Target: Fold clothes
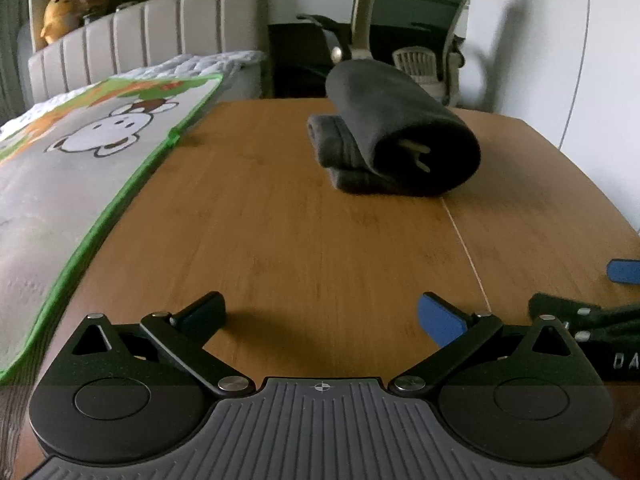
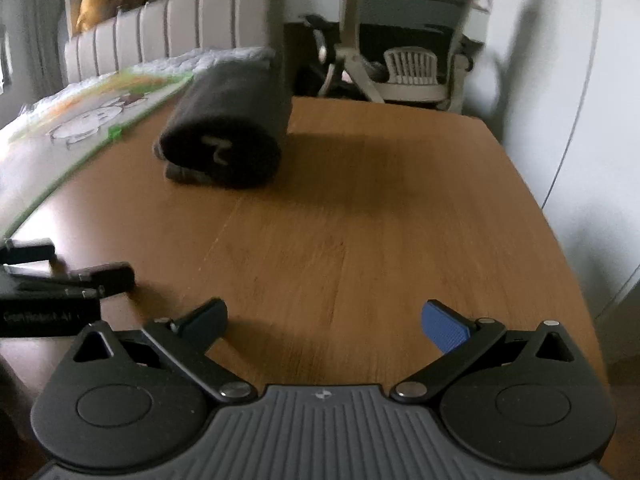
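Note:
A dark grey garment (image 1: 396,136) lies folded into a thick bundle on the far part of the wooden table (image 1: 280,220). Its rolled end faces me, with a pale mark showing inside the fold. In the right wrist view the same garment (image 2: 228,140) sits at the far left of the table (image 2: 360,220). My left gripper (image 1: 322,316) is open, well short of the bundle, with nothing between its fingers. My right gripper (image 2: 324,322) is open too, empty, near the table's front. Each gripper shows at the edge of the other's view.
A bed with a green-edged cartoon blanket (image 1: 80,160) borders the table's left side, with a padded headboard (image 1: 140,40) behind. An office chair (image 1: 416,32) stands beyond the far edge, before a white wall. Bare wood lies between the grippers and the garment.

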A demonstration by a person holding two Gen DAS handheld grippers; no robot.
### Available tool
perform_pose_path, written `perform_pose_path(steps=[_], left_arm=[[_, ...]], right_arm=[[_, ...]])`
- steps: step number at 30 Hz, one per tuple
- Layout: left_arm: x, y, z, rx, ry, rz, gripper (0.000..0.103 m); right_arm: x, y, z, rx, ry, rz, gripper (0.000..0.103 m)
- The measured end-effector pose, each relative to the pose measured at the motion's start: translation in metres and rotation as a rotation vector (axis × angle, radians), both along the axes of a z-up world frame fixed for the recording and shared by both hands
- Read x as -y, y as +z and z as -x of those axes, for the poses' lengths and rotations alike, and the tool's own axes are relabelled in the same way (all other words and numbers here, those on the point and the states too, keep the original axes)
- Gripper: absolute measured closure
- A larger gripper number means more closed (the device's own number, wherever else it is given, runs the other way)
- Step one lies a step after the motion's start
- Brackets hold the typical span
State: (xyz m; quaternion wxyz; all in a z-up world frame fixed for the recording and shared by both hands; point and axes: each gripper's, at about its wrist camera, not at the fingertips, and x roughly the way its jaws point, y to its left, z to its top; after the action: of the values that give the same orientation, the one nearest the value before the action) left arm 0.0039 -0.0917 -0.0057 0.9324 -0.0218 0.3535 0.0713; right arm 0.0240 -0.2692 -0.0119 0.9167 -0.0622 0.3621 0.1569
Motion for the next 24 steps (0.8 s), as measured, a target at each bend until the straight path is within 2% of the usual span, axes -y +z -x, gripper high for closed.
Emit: perform_pose_path(steps=[5, 9, 24], left_arm=[[-0.0006, -0.0004, 0.0014, 0.002, -0.001, 0.002, 0.0], [-0.0012, -0.0006, 0.0008, 0.004, -0.001, 0.003, 0.0], [-0.0015, -0.0008, -0.0012, 0.004, -0.002, 0.003, 0.0]], right_arm=[[-0.0002, 0.0001, -0.0008, 0.001, -0.003, -0.006, 0.0], [0.0053, 0.0008, -0.0025, 0.002, -0.064, -0.012, 0.0], [0.0069, -0.0026, -0.0039, 0.006, -0.064, -0.011, 0.0]])
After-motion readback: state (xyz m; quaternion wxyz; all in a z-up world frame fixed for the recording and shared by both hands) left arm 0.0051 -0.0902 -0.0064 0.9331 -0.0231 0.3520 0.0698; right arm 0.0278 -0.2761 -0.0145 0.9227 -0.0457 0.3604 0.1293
